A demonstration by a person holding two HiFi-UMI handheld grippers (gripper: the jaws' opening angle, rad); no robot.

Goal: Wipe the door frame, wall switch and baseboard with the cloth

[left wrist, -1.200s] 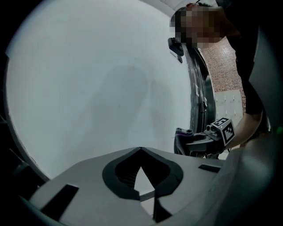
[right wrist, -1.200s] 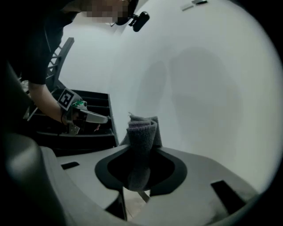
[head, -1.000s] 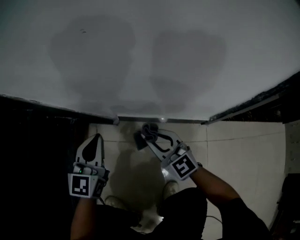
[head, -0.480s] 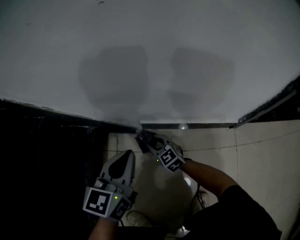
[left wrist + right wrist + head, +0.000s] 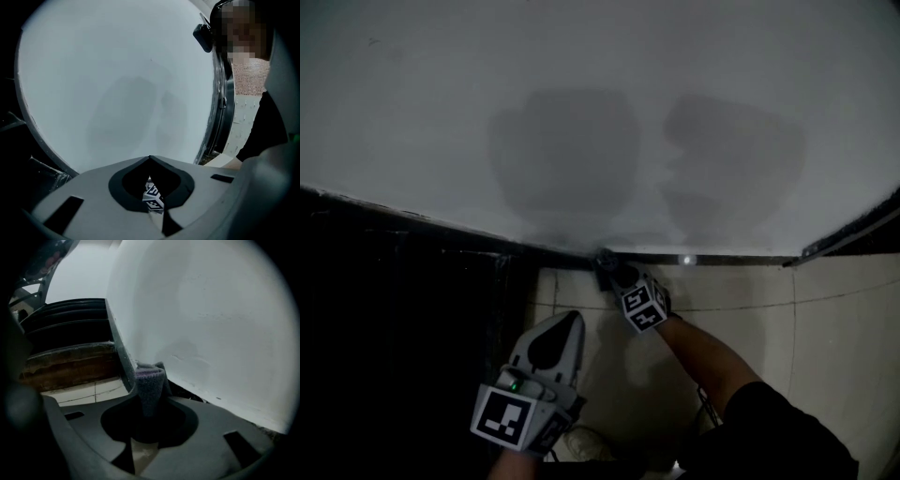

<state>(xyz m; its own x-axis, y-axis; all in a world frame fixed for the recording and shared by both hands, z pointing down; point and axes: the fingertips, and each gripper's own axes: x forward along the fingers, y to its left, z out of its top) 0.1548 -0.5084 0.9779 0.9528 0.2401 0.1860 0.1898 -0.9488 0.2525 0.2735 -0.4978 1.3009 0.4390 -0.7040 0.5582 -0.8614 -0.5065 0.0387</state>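
A purple-grey cloth (image 5: 150, 383) is clamped in my right gripper (image 5: 148, 404). The cloth (image 5: 606, 263) presses against the dark baseboard (image 5: 722, 256) at the foot of the white wall, right beside the dark door frame (image 5: 502, 267). In the head view my right gripper (image 5: 614, 274) reaches forward and down to that corner. My left gripper (image 5: 573, 319) hangs nearer to me over the floor, shut and empty. Its jaws (image 5: 150, 158) meet at the tips. No wall switch is in view.
The white wall (image 5: 600, 112) fills the upper part of the head view. Beige floor tiles (image 5: 825, 319) lie to the right. A black doorway (image 5: 394, 337) is at the left, and another dark baseboard (image 5: 853, 234) runs off at the far right. My shoe (image 5: 581, 441) shows below.
My right gripper has carried the cloth forward and down, from above the floor tiles into the corner at the baseboard. The left gripper has drifted right and lower in view.
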